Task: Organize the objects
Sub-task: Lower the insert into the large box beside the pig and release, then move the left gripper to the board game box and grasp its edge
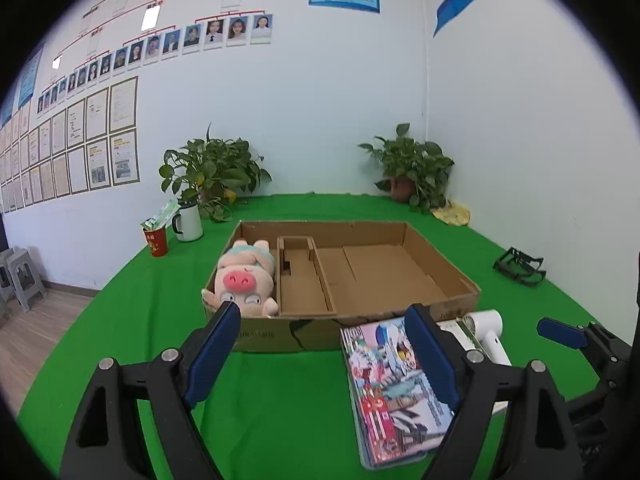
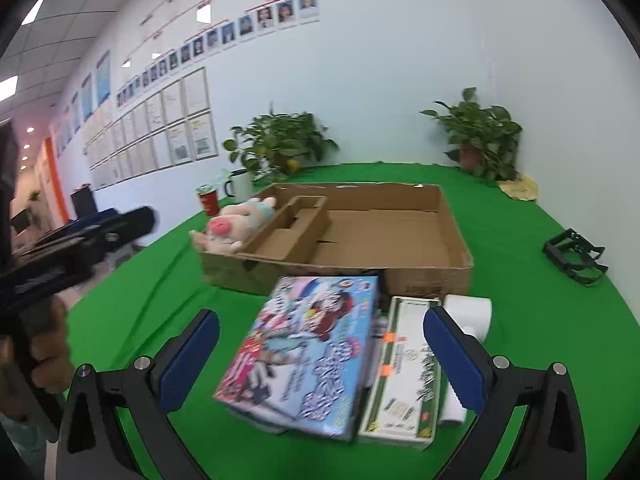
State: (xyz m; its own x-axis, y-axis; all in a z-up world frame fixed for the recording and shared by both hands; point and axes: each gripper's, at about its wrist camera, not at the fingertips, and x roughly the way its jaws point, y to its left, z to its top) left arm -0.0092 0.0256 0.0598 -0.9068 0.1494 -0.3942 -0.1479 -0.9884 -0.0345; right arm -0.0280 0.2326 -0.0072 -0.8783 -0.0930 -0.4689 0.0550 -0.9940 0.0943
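Observation:
A shallow cardboard box [image 1: 452, 268] [image 2: 452, 220] sits on the green table. A pink plush pig [image 1: 244, 276] [image 2: 232, 224] lies in its left compartment. In front of the box lie a colourful picture box [image 1: 388, 384] [image 2: 308, 352], a green-and-white carton [image 2: 404, 372] and a white hair dryer [image 1: 488, 332] [image 2: 468, 312]. My left gripper [image 1: 324, 348] is open and empty, just before the box's front wall. My right gripper [image 2: 320, 356] is open, its jaws either side of the picture box and carton, not touching them.
A red cup [image 1: 155, 240] and a white mug [image 1: 188, 222] stand at the back left by a potted plant [image 1: 212, 172]. Another plant [image 1: 412, 168] stands in the far corner. A black frame [image 1: 520, 266] lies at the right. Grey stools [image 1: 20, 276] stand on the floor.

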